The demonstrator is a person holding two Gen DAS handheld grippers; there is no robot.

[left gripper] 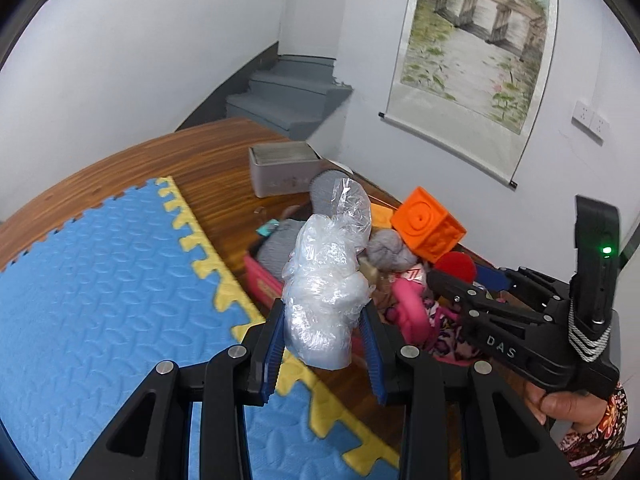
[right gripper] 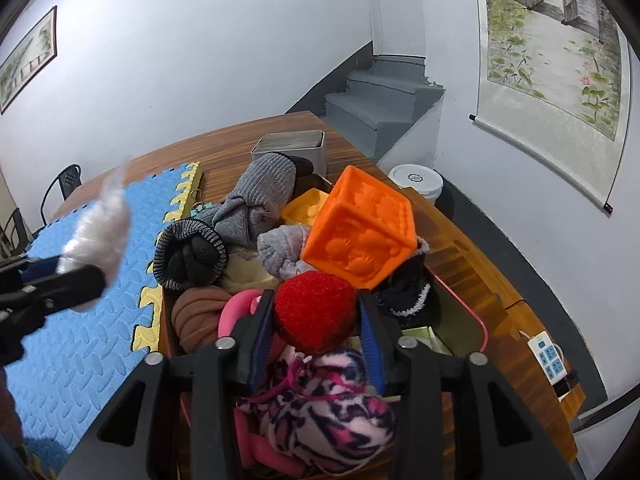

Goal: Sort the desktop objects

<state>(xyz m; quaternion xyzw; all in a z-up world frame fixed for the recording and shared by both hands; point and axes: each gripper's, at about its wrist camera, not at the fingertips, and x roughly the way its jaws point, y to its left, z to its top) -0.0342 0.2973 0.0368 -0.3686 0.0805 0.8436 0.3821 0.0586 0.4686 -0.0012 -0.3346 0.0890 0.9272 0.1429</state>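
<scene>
My left gripper (left gripper: pixel 325 322) is shut on a clear plastic bag of white stuff (left gripper: pixel 326 276) and holds it upright above the wooden table, between the blue foam mat (left gripper: pixel 100 280) and the red bin (left gripper: pixel 260 280). The same bag shows at the left of the right wrist view (right gripper: pixel 98 232). My right gripper (right gripper: pixel 316 312) is shut on a red fuzzy ball (right gripper: pixel 314 310) above the bin's pile. It shows in the left wrist view (left gripper: pixel 448 276) at the right. An orange embossed cube (right gripper: pixel 360 228) rests on top of the pile.
The red bin (right gripper: pixel 474 320) is heaped with rolled grey socks (right gripper: pixel 256 200), a brown roll (right gripper: pixel 200 312) and a pink patterned fleece (right gripper: pixel 328 400). A grey tin (right gripper: pixel 292 144) and a white lidded cup (right gripper: pixel 416 180) stand behind. A power strip (right gripper: pixel 548 356) lies at the right edge.
</scene>
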